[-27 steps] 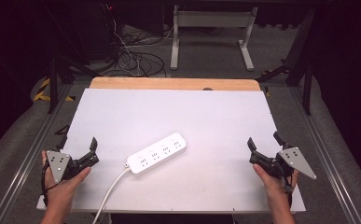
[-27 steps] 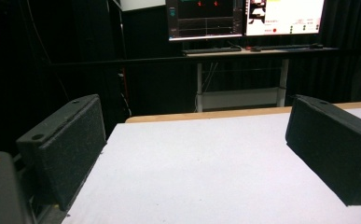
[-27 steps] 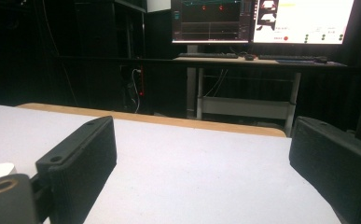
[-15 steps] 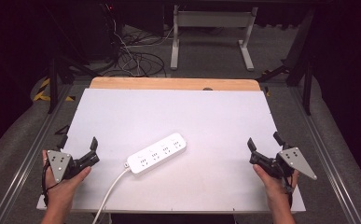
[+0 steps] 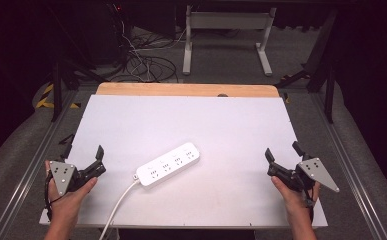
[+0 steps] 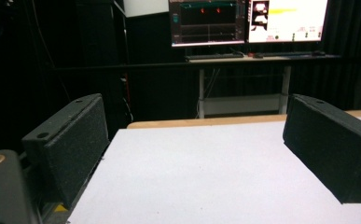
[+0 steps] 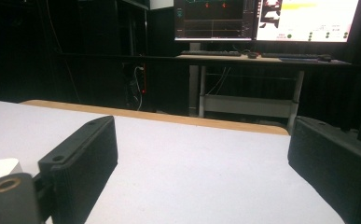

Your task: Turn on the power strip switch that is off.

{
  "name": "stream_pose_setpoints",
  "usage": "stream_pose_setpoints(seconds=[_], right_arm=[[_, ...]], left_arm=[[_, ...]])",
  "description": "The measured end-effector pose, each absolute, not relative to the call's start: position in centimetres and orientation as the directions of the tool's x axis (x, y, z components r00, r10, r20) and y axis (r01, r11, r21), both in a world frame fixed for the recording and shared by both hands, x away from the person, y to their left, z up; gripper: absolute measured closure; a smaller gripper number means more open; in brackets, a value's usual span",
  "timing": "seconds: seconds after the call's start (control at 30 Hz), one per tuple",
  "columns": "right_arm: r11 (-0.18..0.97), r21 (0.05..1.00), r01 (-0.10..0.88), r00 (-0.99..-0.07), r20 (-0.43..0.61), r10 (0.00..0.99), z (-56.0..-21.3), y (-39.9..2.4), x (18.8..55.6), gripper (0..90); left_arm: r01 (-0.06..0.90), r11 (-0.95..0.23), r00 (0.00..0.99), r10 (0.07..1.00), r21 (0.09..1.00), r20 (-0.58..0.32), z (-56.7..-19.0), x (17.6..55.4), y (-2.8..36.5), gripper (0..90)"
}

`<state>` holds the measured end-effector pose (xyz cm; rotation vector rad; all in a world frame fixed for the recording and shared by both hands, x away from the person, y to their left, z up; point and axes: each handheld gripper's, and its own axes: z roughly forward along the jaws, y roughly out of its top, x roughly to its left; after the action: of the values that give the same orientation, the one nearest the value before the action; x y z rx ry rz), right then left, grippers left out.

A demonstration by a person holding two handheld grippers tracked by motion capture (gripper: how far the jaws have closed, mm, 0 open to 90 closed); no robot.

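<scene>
White and long, the power strip (image 5: 168,164) lay on the table (image 5: 191,115) between my two grippers, well apart from both. Nothing had changed since a moment before: the strip lay in the same spot and both hands sat where they were, so I think the work had not started yet. The left gripper (image 5: 100,159) had its jaws wide open with nothing between them, only bare table ahead. The right gripper (image 5: 283,156) was open too and held nothing. I counted one power strip, one white cord (image 5: 115,210) running off it, two grippers and two screens (image 6: 248,21) far behind.
</scene>
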<state>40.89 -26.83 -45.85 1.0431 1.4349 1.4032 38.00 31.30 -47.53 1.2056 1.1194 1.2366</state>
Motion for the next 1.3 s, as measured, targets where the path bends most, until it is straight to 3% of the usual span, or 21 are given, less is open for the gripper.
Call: stream_pose_setpoints(seconds=[0.7,0.9,1.0,1.2,1.3], right_arm=[[0.034,0.999,0.012,-0.301,-0.028,0.953,-46.0,-26.6,41.1,9.7],[0.027,1.000,0.014,-0.299,-0.021,0.954,-46.0,-26.7,41.1,10.2],[0.024,1.000,0.015,-0.302,-0.019,0.953,-45.9,-26.7,41.0,10.8],[0.024,1.000,0.014,-0.306,-0.019,0.952,-45.9,-26.7,41.1,11.4],[0.023,1.000,0.018,-0.308,-0.016,0.951,-45.9,-26.7,41.1,12.0]], left_arm=[[-0.077,0.006,0.011,1.000,0.997,-0.005,-46.2,37.7,31.7,7.3],[-0.062,-0.001,0.011,1.000,0.998,0.002,-45.5,37.3,31.7,15.5],[-0.055,0.006,0.016,1.000,0.998,-0.006,-45.2,36.8,31.8,29.9],[0.004,0.046,0.060,0.997,0.999,-0.046,-44.9,36.3,32.2,70.5],[0.041,0.076,0.084,0.993,0.996,-0.080,-44.8,36.2,32.5,82.6]])
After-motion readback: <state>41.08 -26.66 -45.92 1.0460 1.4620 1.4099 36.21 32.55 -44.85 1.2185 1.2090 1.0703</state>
